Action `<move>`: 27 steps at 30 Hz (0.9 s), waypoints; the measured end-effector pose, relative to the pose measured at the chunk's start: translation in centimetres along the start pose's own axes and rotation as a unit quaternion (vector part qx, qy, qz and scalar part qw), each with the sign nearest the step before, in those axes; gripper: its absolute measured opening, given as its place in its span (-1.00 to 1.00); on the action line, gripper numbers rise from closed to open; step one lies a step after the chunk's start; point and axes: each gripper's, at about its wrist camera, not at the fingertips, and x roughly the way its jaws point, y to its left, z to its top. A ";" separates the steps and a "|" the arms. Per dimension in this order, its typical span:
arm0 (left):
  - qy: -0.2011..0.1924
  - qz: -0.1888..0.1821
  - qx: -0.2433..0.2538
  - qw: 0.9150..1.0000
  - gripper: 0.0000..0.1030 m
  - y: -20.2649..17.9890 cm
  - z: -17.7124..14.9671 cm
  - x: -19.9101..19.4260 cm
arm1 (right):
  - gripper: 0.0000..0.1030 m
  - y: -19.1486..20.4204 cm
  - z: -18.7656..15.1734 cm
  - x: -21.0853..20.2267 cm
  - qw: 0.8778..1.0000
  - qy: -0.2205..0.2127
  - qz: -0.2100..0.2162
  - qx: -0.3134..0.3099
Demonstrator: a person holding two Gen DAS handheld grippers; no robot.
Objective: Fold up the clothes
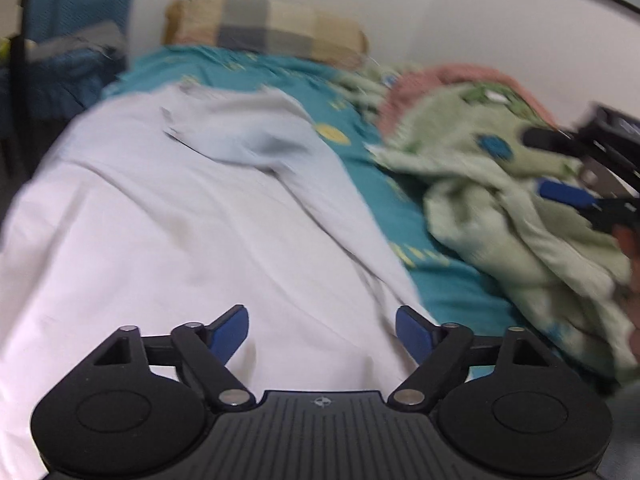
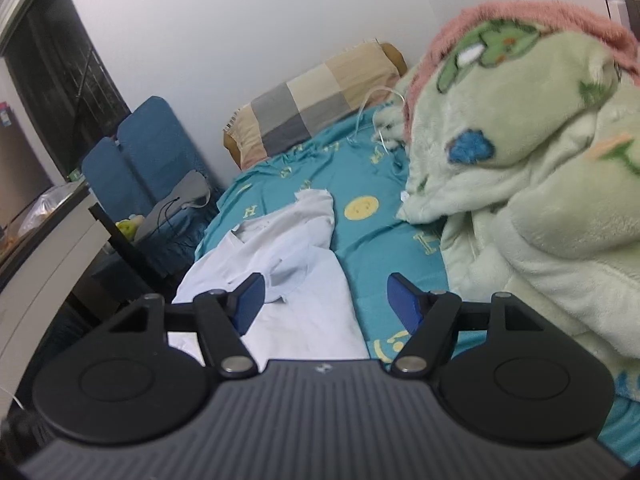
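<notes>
The white shirt [image 2: 296, 264] lies crumpled on the teal bed sheet [image 2: 372, 184], left of the green blanket [image 2: 540, 184]. Both the left hand-held gripper [image 1: 322, 334] and the right hand-held gripper [image 2: 324, 304] are wide apart, holding nothing.

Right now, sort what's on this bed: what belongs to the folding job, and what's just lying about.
For the job:
white shirt, spread on the bed
left gripper, open
right gripper, open

Lying about:
teal sheet
green plush blanket
checked pillow
blue chair
</notes>
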 end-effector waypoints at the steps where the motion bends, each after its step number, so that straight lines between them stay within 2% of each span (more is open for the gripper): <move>1: 0.011 -0.012 0.010 1.000 0.50 -1.0 -0.5 0.5 | 0.37 -0.4 0.0 0.4 1.000 0.007 0.000 0.004; 4: 0.041 -0.027 0.043 0.998 0.42 -3.4 -2.0 2.3 | 0.37 -1.6 0.0 1.0 1.000 0.021 -0.001 0.016; 5: 0.053 -0.029 0.051 0.997 0.29 -3.9 -2.5 2.9 | 0.37 -1.7 0.0 1.2 1.000 0.025 -0.001 0.020; 7: 0.081 -0.033 0.061 0.994 -0.09 -4.6 -3.3 4.3 | 0.37 -2.1 -0.1 1.6 0.999 0.033 0.001 0.026; 9: 0.096 -0.047 0.070 0.992 -0.33 -5.1 -4.0 4.9 | 0.37 -2.5 -0.1 2.0 0.999 0.041 0.002 0.032; 11: 0.097 -0.057 0.078 0.990 -0.67 -5.6 -4.4 5.0 | 0.37 -2.8 -0.1 2.3 0.998 0.049 0.004 0.039; 12: 0.094 -0.060 0.081 0.991 -0.90 -5.7 -4.5 4.8 | 0.37 -2.8 -0.2 2.4 0.998 0.052 0.005 0.038; 14: 0.084 -0.063 0.077 0.991 -0.97 -5.7 -4.6 4.3 | 0.37 -2.6 -0.3 2.5 0.998 0.057 0.005 0.035; 17: 0.075 -0.062 0.056 0.994 -0.99 -5.1 -4.3 2.6 | 0.37 -2.5 -0.5 2.6 0.997 0.064 0.003 0.031; 23: 0.062 -0.073 -0.040 0.995 -0.99 -2.2 -2.8 -2.6 | 0.37 -2.4 -0.8 2.9 0.996 0.079 -0.006 0.028; 27: 0.090 -0.025 -0.080 0.992 -0.99 0.2 -3.4 -3.6 | 0.37 -2.1 -1.2 3.4 0.996 0.089 -0.017 0.017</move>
